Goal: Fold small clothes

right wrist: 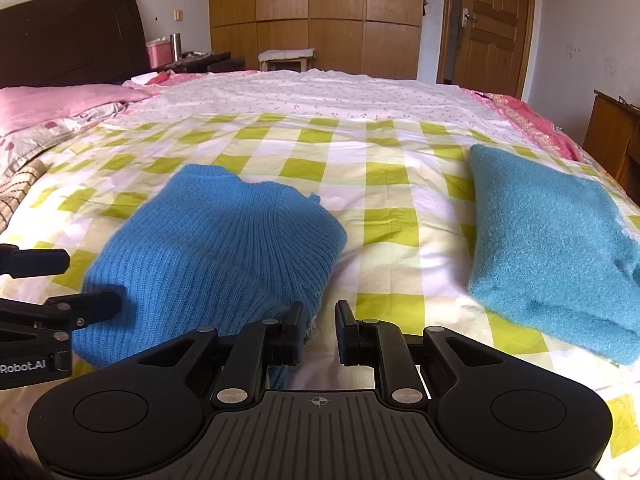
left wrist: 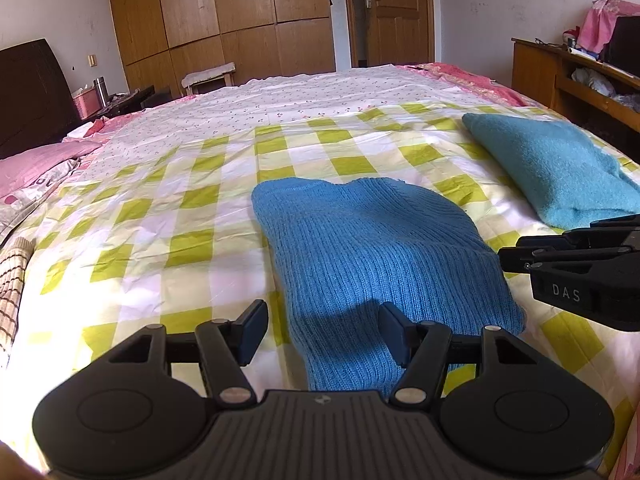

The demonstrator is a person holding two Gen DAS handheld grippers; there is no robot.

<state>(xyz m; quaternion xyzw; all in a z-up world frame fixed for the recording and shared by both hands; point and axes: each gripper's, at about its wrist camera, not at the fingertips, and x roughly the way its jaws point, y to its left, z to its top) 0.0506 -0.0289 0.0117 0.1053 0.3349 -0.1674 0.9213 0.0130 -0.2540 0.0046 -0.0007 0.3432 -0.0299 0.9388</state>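
Blue ribbed sweater [left wrist: 372,256] lies folded near the bed's [left wrist: 168,216] front edge. Left gripper [left wrist: 322,330] gapes wide; right gripper [right wrist: 319,330] stands slightly parted, both empty. A careless nudge could undo the fold.

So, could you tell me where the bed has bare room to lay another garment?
Bare checked sheet lies between the blue ribbed sweater and the teal folded knit, and beyond both toward the floral sheet. The near edge is crowded by both claws.
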